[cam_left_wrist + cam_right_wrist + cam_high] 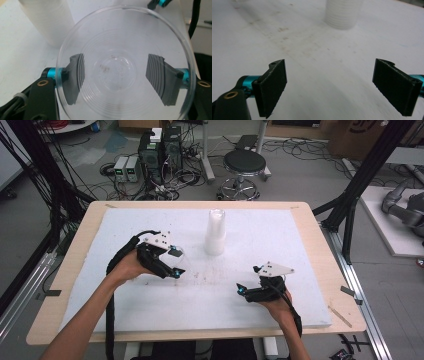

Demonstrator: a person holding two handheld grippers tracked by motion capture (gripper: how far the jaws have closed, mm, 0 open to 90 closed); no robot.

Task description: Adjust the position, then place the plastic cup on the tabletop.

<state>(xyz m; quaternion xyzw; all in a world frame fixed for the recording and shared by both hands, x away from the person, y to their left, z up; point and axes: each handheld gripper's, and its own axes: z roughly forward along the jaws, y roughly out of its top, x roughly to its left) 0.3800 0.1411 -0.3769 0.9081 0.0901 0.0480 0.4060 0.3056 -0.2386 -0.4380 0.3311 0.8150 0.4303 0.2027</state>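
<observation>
Left gripper (176,261) pinching clear plastic cup (123,67), holding it above white worktop (280,245), near stack of cups (215,232). Right gripper (329,87) hovering low over worktop, jaws spread wide, gripping nothing, well apart from stack.

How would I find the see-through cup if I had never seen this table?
Look at the white board on the table, then its left half. The see-through cup is squeezed between the left gripper pads, while the white cup stack stands alone mid-board, cloudy, not clear.

Bright, even overhead light with soft shadows; the gripper views are slightly blurred (right one especially).
</observation>
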